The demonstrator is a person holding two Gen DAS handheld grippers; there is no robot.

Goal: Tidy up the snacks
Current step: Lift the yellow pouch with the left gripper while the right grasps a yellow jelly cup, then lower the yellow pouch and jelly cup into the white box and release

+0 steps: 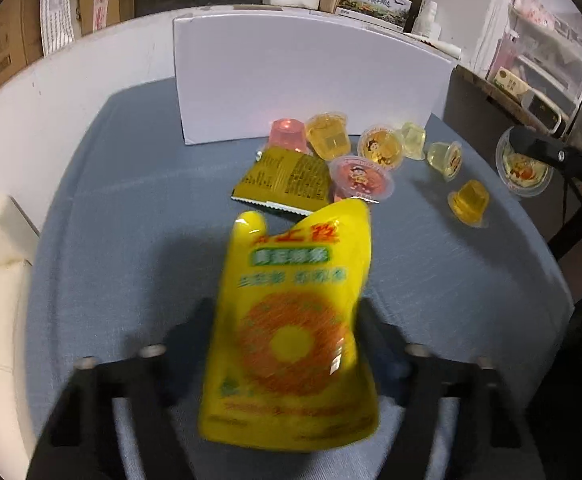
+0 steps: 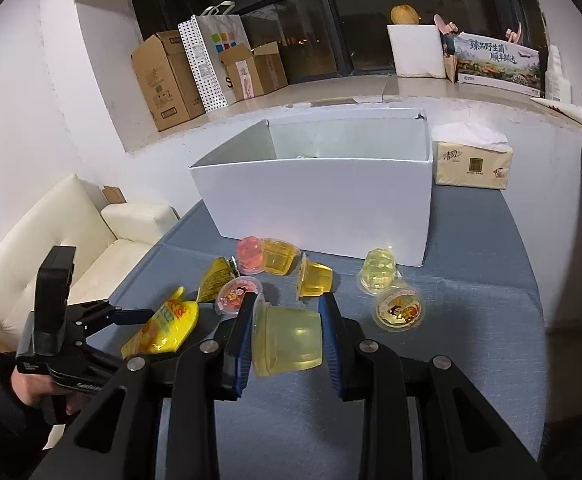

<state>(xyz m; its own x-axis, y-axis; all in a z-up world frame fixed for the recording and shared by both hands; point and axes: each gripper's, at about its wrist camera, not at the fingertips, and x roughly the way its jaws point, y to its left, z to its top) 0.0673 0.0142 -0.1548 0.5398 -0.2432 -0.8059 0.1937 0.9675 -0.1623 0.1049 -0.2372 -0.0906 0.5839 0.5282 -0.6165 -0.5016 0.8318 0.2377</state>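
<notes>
I see the left gripper point(image 1: 287, 320) w/ a yellow pouch point(image 1: 291, 320) between its jaws; print blurred, fingertips hidden behind it, so grip can't be confirmed. Right gripper point(image 2: 287, 340) is clamped on a pale jelly cup point(image 2: 287, 340) (raised off the cloth point(image 2: 471, 280)). Box point(image 2: 319, 208) interior mostly unseen.

Desk point(image 2: 471, 240): covered in blue-grey cloth.
Far edge: open white box point(image 2: 319, 204); tissue pack point(image 2: 473, 164) just to its right.
Before the box: loose jelly cups point(image 2: 315, 278), pink, amber and pale yellow, some tipped over.
Left of cups: olive snack packet point(image 1: 283, 178) lying flat, touching a pink cup point(image 1: 361, 180).
</notes>
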